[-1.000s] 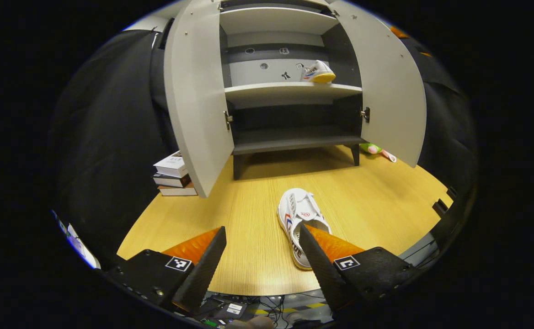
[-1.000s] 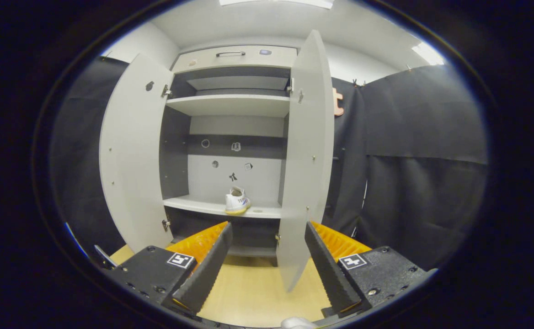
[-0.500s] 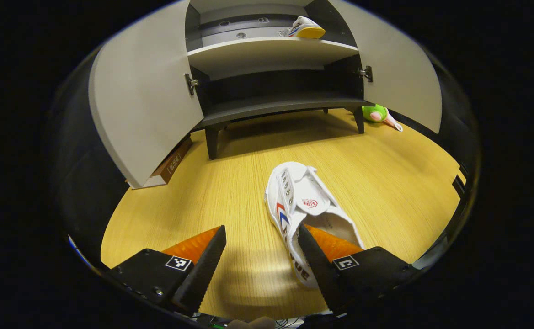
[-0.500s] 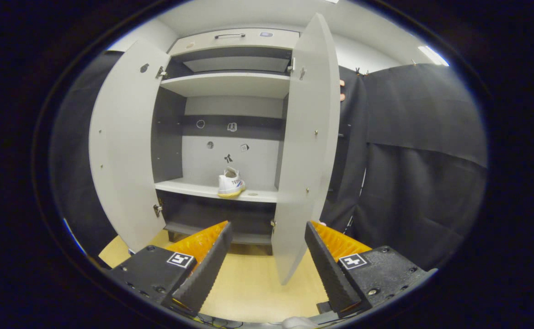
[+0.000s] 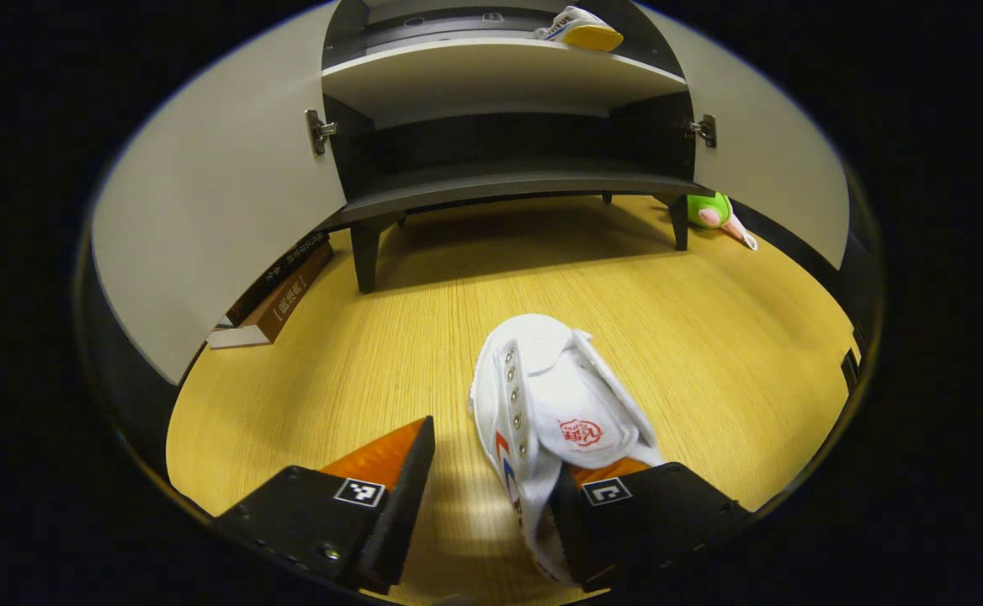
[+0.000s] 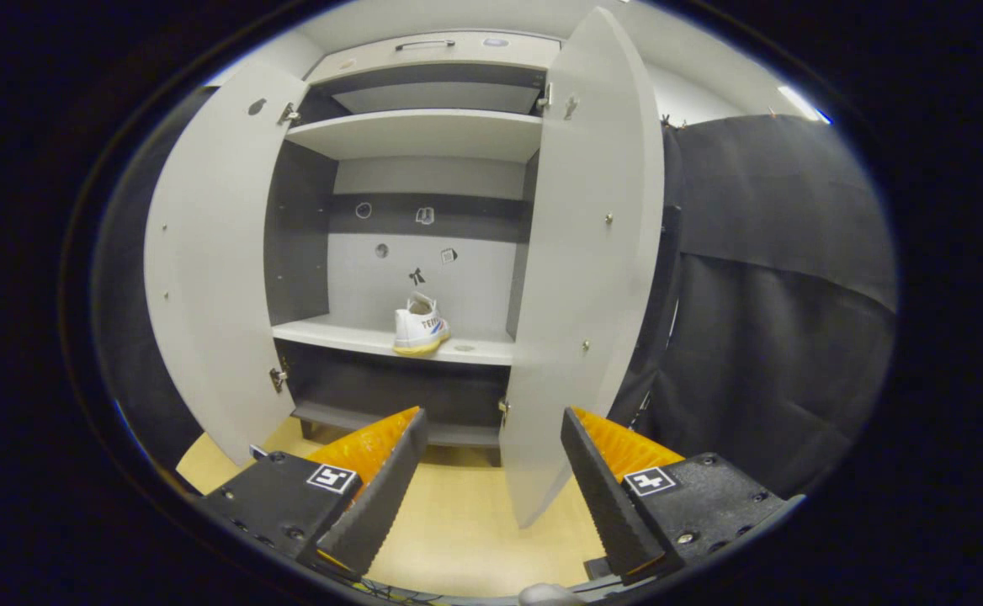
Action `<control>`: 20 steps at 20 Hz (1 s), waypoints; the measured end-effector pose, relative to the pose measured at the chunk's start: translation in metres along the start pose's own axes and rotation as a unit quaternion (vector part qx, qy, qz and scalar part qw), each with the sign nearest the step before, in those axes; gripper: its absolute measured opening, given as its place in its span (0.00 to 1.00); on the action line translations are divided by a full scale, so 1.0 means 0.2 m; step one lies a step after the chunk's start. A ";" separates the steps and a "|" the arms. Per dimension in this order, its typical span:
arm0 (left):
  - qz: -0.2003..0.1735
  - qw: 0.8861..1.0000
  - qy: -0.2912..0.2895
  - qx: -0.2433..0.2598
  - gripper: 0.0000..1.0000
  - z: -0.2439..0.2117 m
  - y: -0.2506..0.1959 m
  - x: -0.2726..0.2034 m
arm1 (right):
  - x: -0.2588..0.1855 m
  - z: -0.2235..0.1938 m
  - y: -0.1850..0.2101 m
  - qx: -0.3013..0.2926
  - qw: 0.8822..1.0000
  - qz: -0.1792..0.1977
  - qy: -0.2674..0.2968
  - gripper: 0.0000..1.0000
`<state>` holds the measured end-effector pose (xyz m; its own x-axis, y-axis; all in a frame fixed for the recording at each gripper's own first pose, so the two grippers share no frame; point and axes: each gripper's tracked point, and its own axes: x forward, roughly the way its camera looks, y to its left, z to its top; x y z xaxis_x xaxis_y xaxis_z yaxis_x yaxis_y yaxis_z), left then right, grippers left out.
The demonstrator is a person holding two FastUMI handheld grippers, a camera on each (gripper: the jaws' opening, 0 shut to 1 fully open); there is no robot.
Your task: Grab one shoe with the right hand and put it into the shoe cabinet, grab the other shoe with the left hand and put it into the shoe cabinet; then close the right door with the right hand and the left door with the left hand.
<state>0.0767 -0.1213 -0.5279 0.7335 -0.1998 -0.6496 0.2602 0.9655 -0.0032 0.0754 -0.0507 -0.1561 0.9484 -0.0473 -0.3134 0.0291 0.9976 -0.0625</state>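
White canvas sits between the fingers of the left gripper: the floor shoe lies on the wood floor, heel end toward the camera and toe toward the cabinet, and the fingers are spread and released, straddling the shoe's near sidewall, one finger outside on the bare floor and the other over the shoe's opening at the heel. Whether either finger touches the canvas cannot be told. Beyond the shoe, the cabinet stands on dark legs with both doors swung wide; the left door hangs out to the cabinet's left, with books lying on the floor behind its lower edge, and a green toy lies by the cabinet's right leg. The shelf shoe rests on the middle shelf, toward the cabinet's right side. In the right gripper view, the right gripper is held in front of the cabinet, its fingers apart and holding nothing, with the lower edge of the right door seen between them, farther off. There the shelf shoe stands on the pale middle shelf, heel outward, and the shelves above and below it are bare.
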 end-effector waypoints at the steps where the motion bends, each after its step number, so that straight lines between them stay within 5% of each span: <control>1: -0.002 1.000 0.002 0.001 0.65 0.00 -0.01 0.01 | 0.00 -0.01 0.00 0.000 1.000 0.000 0.001 1.00; 4: 0.010 1.000 0.003 0.012 0.33 0.01 -0.01 0.02 | 0.01 0.00 -0.01 -0.001 1.000 0.002 0.002 1.00; 5: 0.014 1.000 0.016 0.005 0.32 -0.02 0.01 0.02 | 0.01 0.00 0.00 0.000 1.000 0.003 0.002 1.00; 6: 0.015 1.000 0.010 0.000 0.12 -0.01 0.02 0.02 | 0.02 0.00 -0.01 0.001 1.000 0.004 0.002 1.00; 8: 0.009 1.000 0.018 -0.007 0.02 0.00 0.03 0.02 | 0.02 -0.01 -0.01 0.002 1.000 0.003 0.004 1.00; 12: 0.007 1.000 0.028 -0.008 0.00 0.01 0.04 0.01 | 0.02 0.00 -0.02 0.006 1.000 0.006 0.001 1.00; 13: 0.007 0.999 0.032 -0.009 0.11 0.00 0.04 0.00 | 0.02 0.01 -0.03 0.005 1.000 0.005 -0.001 1.00; 14: 0.009 0.999 0.032 -0.009 0.00 0.01 0.04 -0.02 | 0.01 0.01 -0.04 0.006 1.000 0.006 -0.003 1.00; 20: 0.018 1.000 0.009 -0.019 0.00 0.28 0.08 -0.26 | 0.01 0.05 -0.05 0.017 1.000 0.017 -0.019 1.00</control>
<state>0.0783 -0.1050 -0.4509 0.7307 -0.1624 -0.6631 0.2096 0.9778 -0.0086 0.0795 -0.0611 -0.1471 0.9603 -0.0114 -0.2787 0.0062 0.9998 -0.0198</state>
